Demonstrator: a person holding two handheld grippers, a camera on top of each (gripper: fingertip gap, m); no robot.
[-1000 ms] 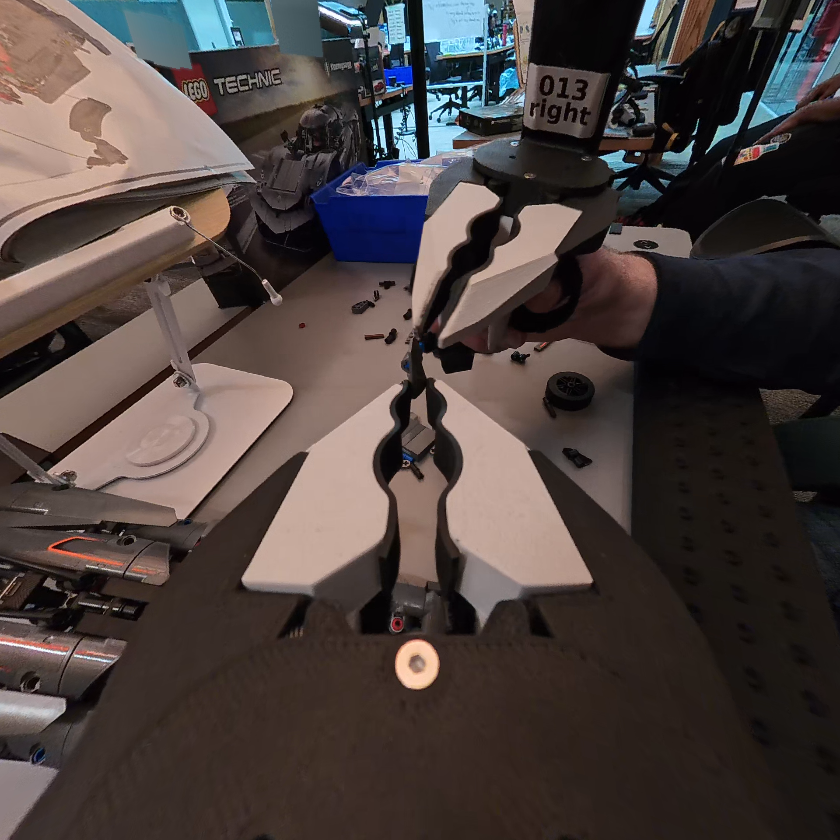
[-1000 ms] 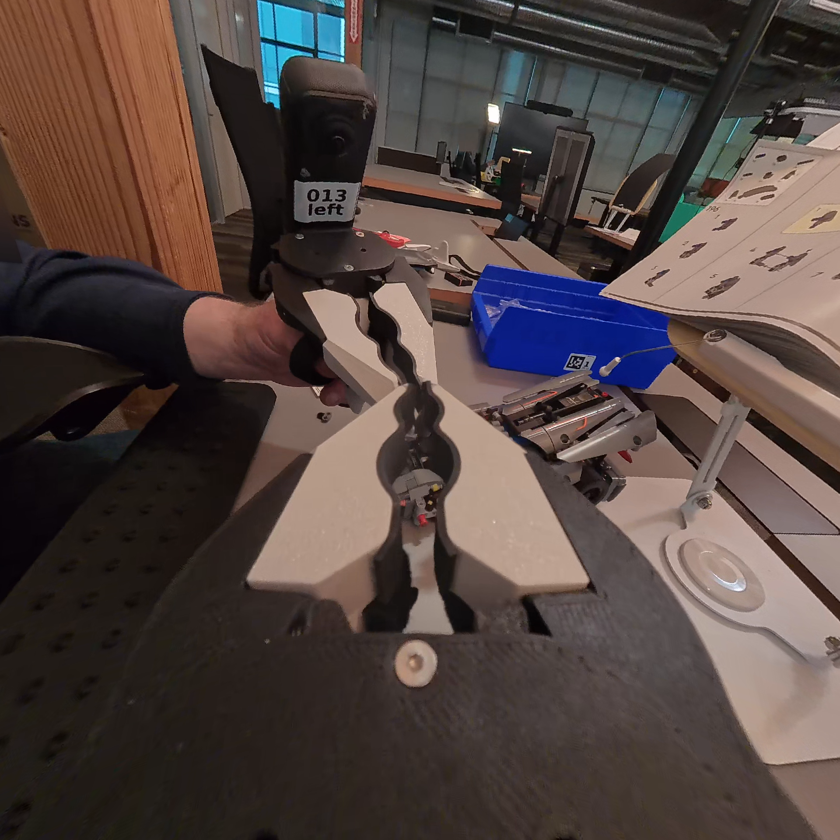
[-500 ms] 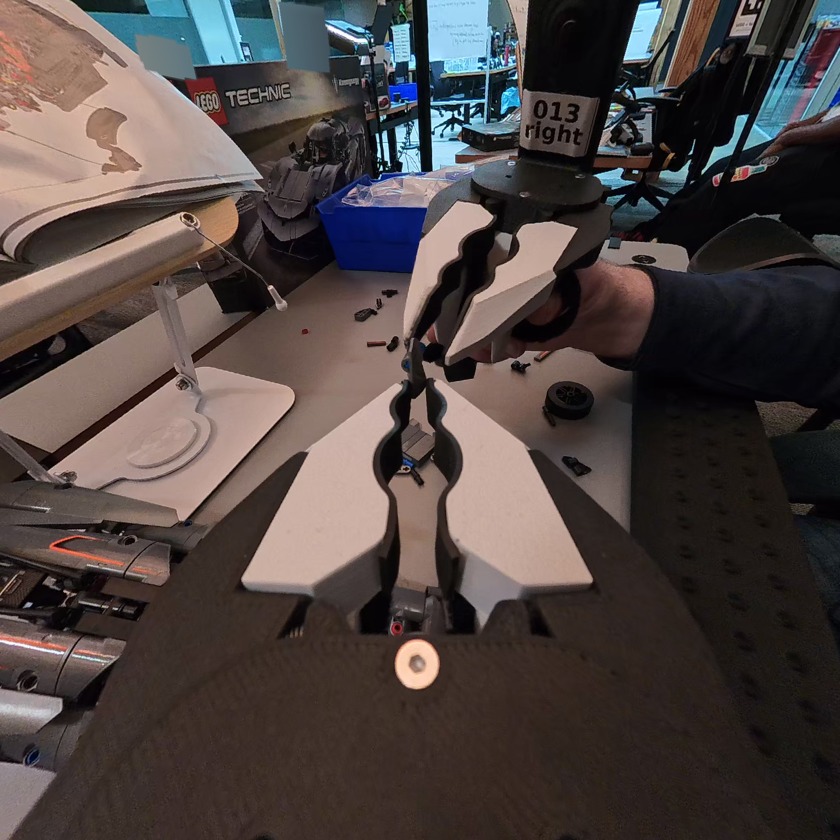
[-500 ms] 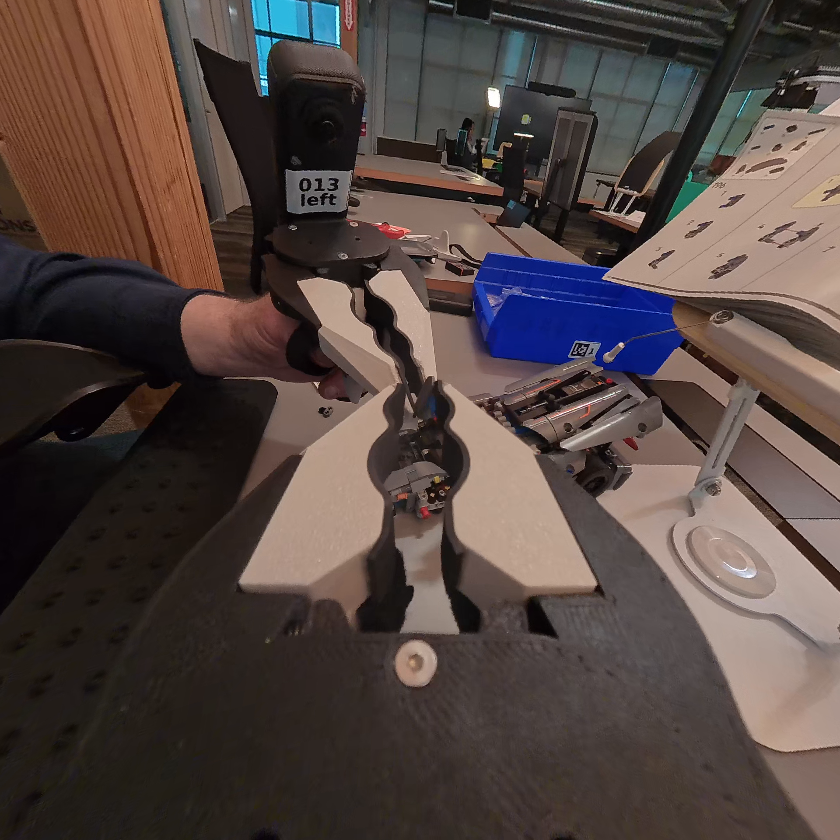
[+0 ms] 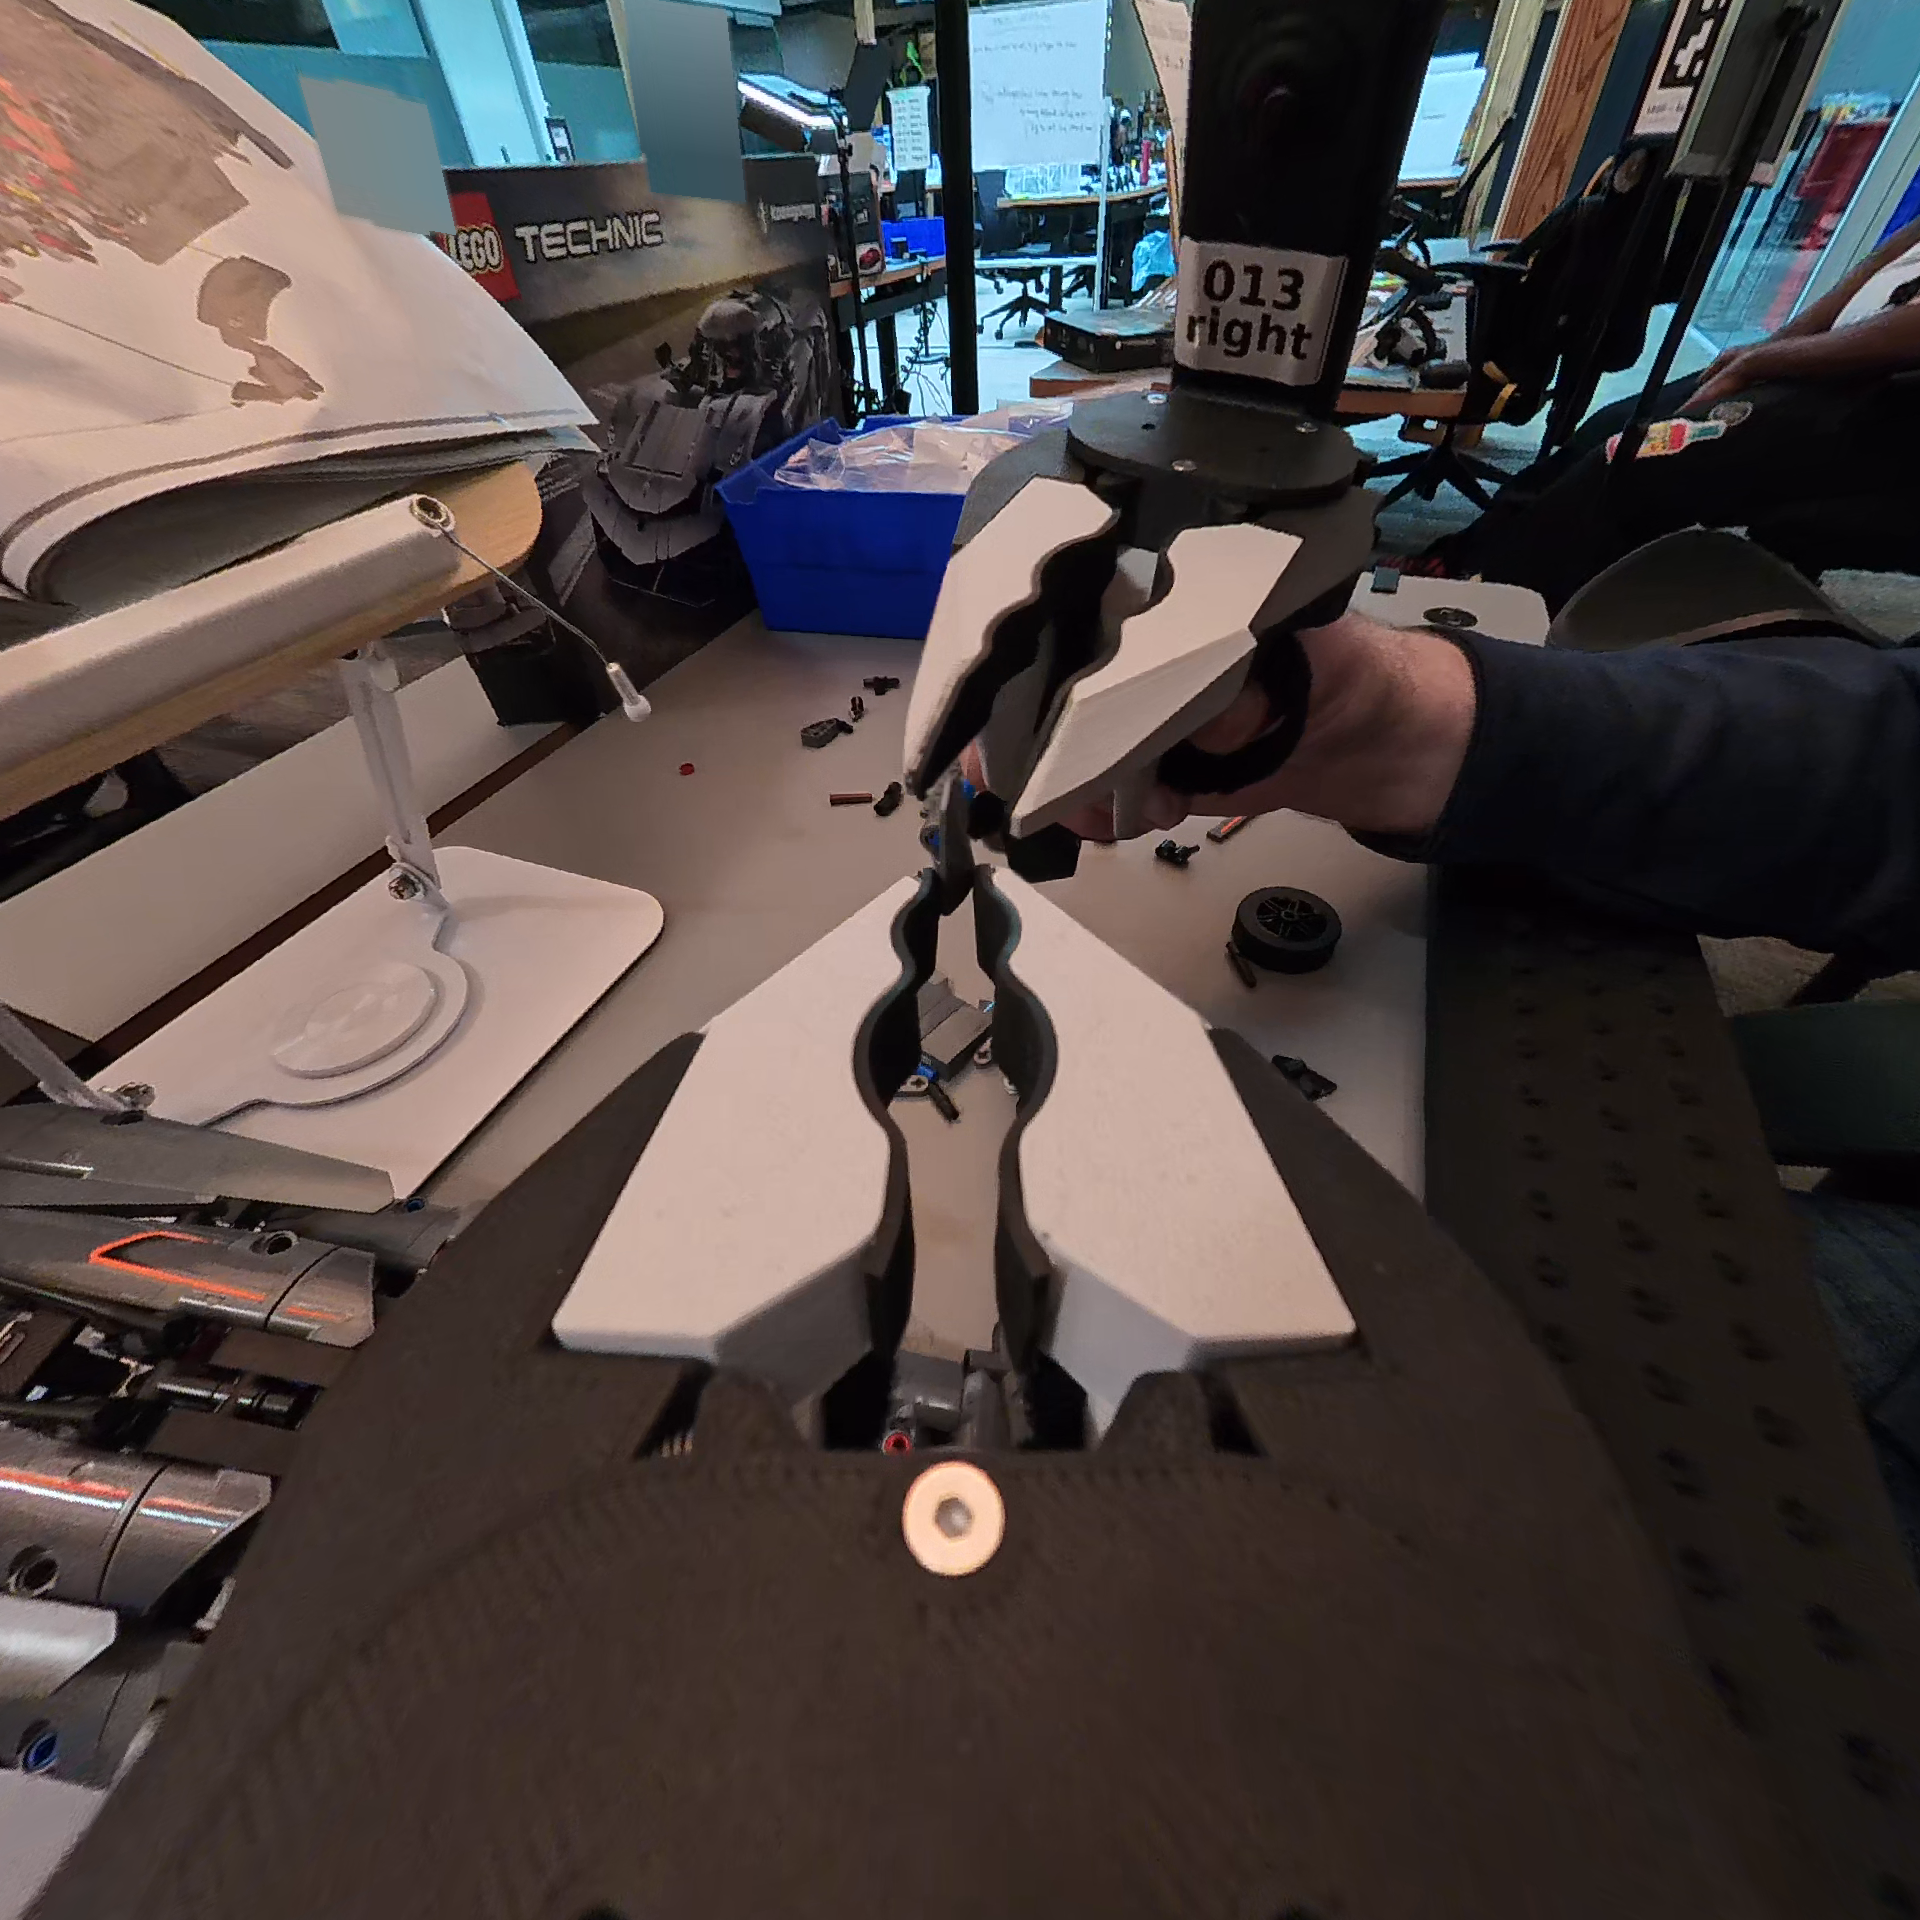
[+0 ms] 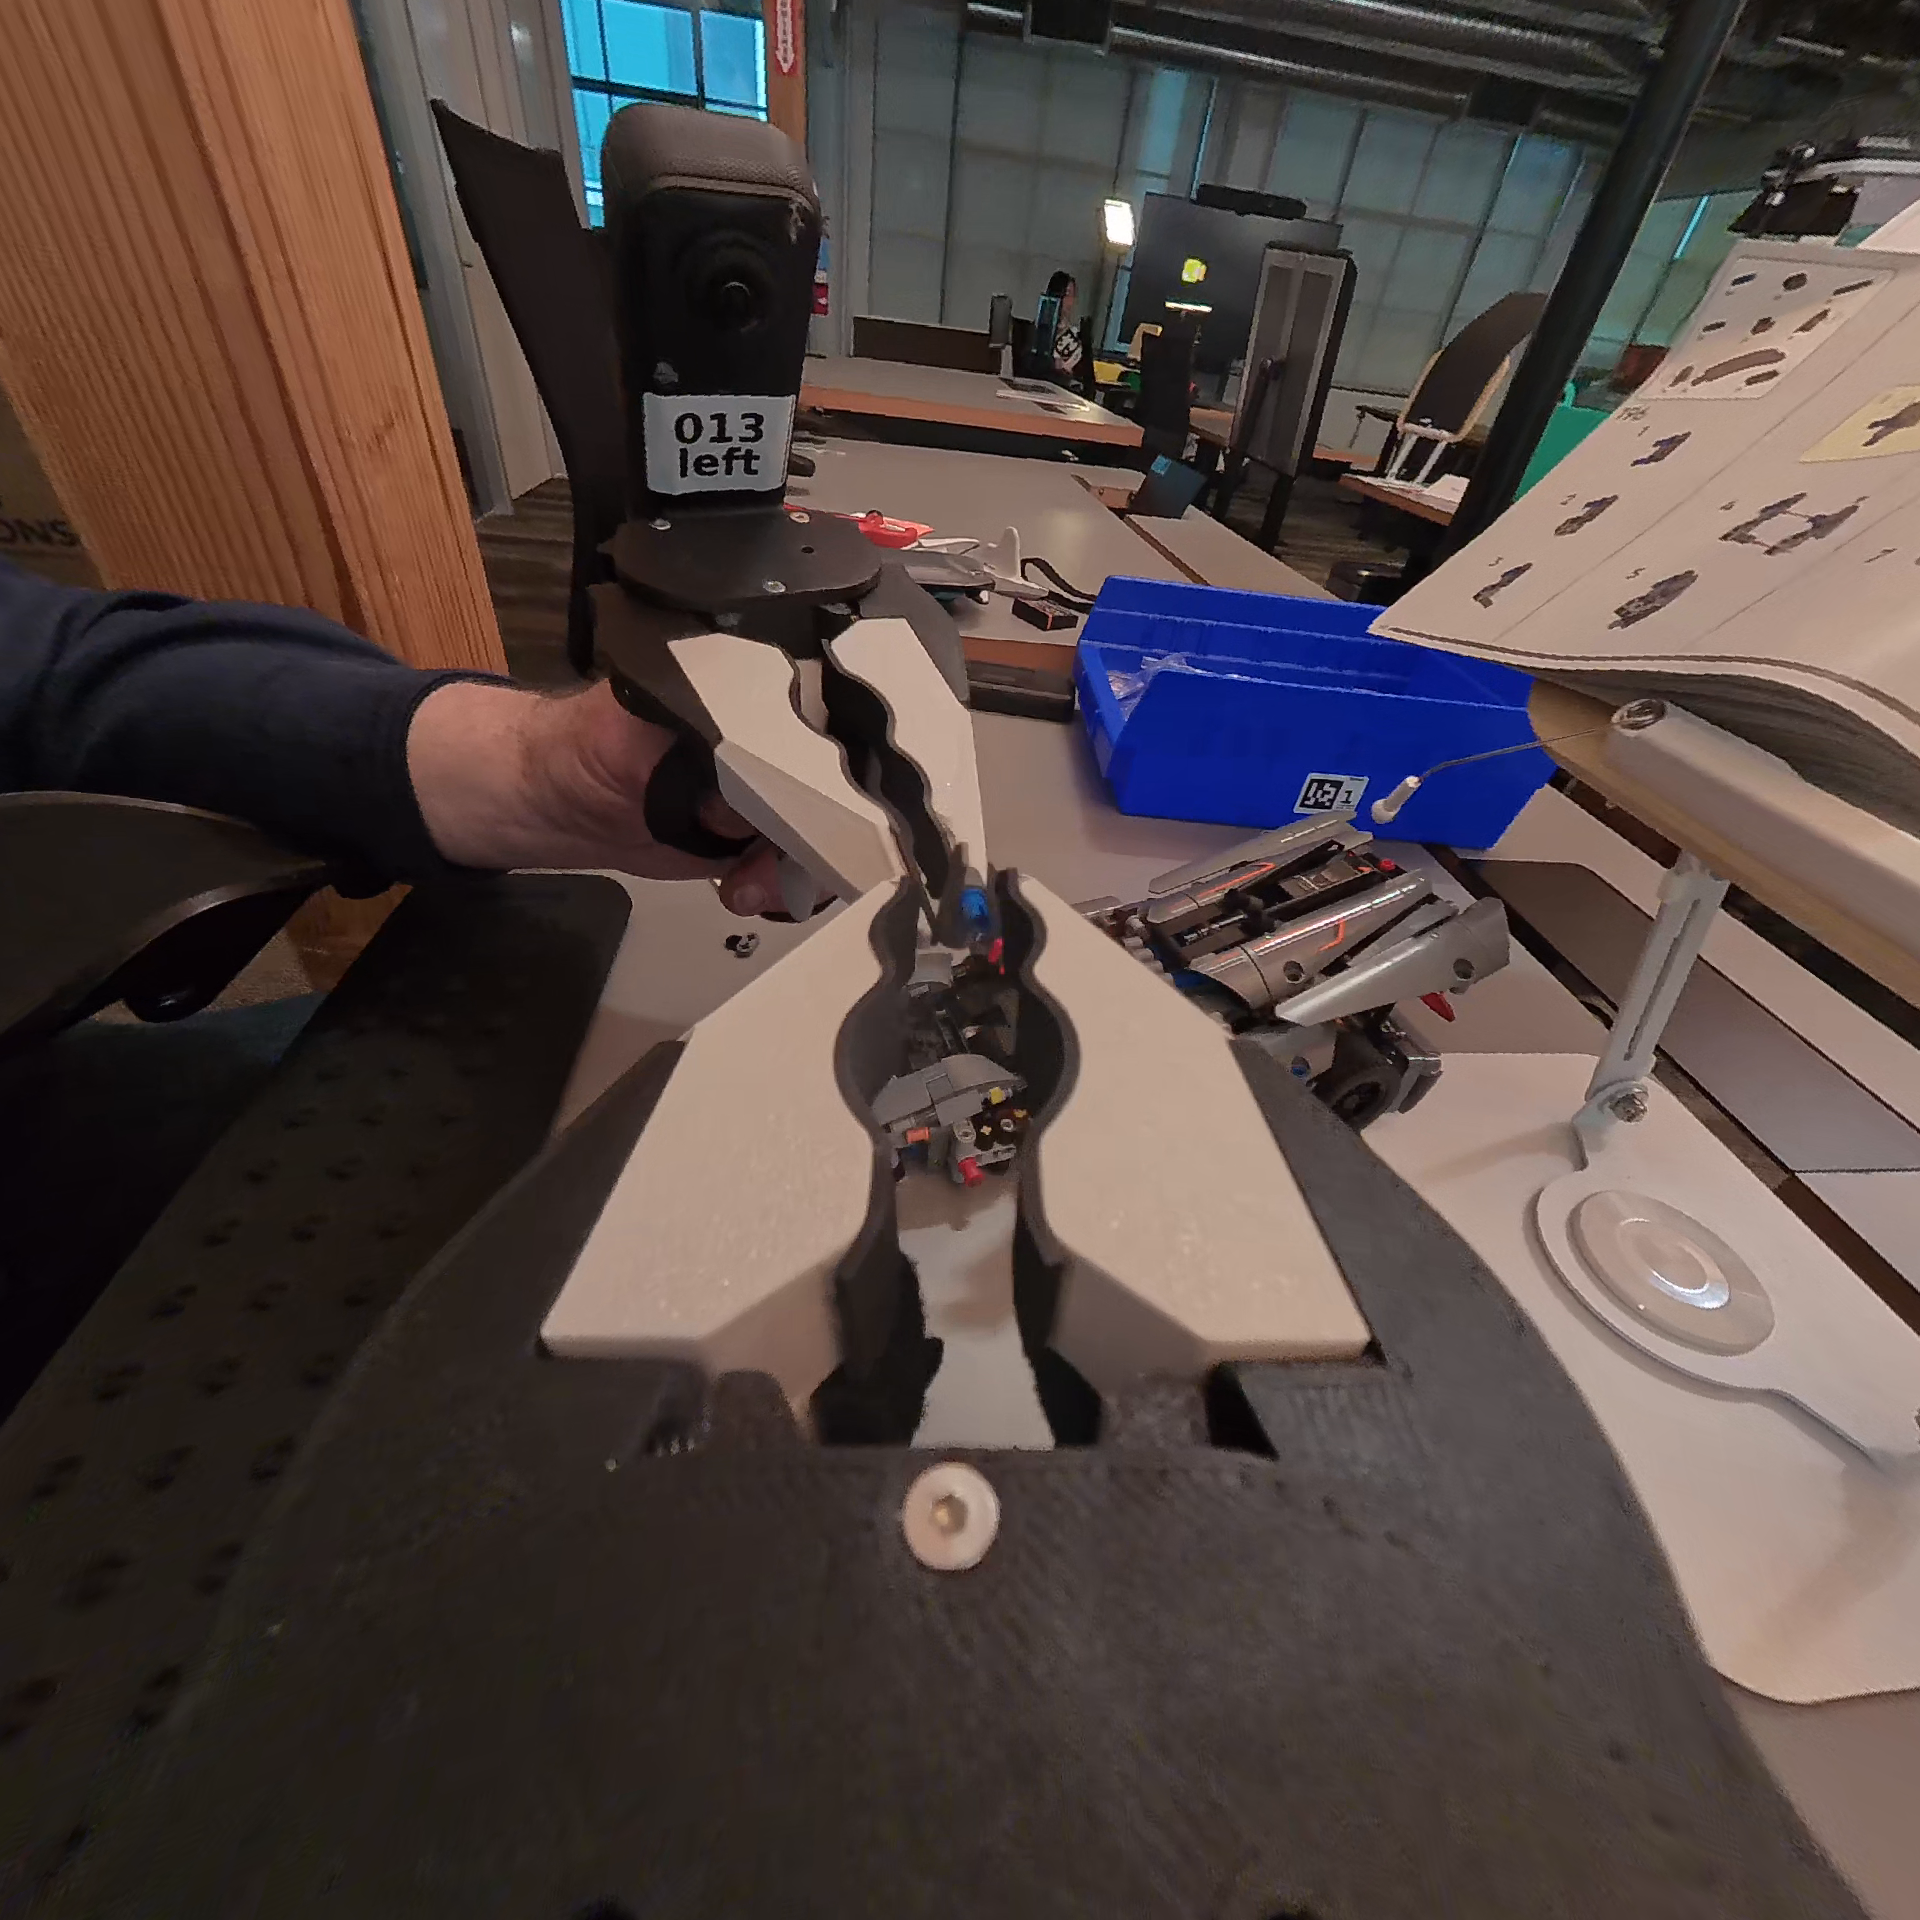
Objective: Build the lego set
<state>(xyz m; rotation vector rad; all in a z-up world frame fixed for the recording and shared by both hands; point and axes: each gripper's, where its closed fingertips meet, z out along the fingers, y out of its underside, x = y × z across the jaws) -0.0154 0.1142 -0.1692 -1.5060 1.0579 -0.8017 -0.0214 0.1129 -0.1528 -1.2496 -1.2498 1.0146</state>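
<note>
Left gripper (image 5: 954, 883) at frame centre, tips pinching a thin dark lego piece (image 5: 952, 831), right gripper (image 5: 961, 795) just above, tips clamped on the same piece with its blue pin (image 6: 971, 902), half-built grey model (image 6: 1299, 956) on table (image 5: 727, 842), centre right of the right wrist view.

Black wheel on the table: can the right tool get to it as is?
Probably not yet. The black wheel lies uncovered near the right tool, but that tool is busy, meeting the left tool over a small piece.

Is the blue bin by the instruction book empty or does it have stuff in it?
Not empty. The blue bin holds clear plastic bags heaped above its rim in the left wrist view; what is in the bags cannot be told.
</note>
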